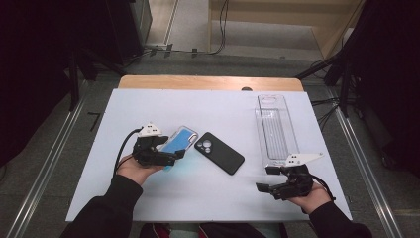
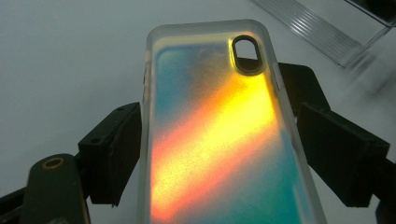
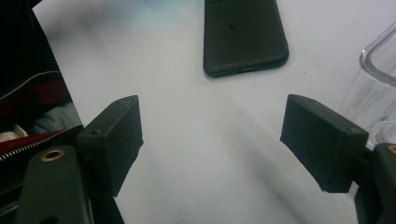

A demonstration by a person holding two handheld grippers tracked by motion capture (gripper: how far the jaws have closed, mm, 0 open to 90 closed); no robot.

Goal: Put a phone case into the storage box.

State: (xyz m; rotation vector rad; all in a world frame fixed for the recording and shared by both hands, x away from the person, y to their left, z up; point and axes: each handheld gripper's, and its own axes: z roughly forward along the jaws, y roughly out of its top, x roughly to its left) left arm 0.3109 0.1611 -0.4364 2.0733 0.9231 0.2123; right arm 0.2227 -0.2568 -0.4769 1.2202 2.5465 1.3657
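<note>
Left hand-held gripper (image 1: 174, 154): clamped across the width of an iridescent case (image 1: 179, 140), 1 jaw on each long side, as the left gripper view shows. Case (image 2: 219, 135) held with its camera cutout pointing away from the hand, clear rim around a blue, orange and yellow back. Seen from above, lifted off the table (image 1: 148, 106), left of the middle, with its far end toward the far edge. Left hand (image 1: 136, 168) under the gripper, dark sleeve coming in from the near edge.

Right hand-held gripper (image 1: 264, 178): jaws standing apart with nothing between them, bare table (image 3: 201, 140) visible in the gap in the right gripper view. Placed near the near right corner, pointing left across the table, cradled in the right hand (image 1: 309, 196).

Black case (image 1: 219, 152): flat on the table at the middle, just beside the iridescent case, camera end toward it. In the right gripper view, its lower end (image 3: 243, 39) ahead of the open jaws, well apart from them.

Clear tray (image 1: 275, 128): long and narrow, lying along the right side, running from near the far edge down to just beyond the right gripper.
</note>
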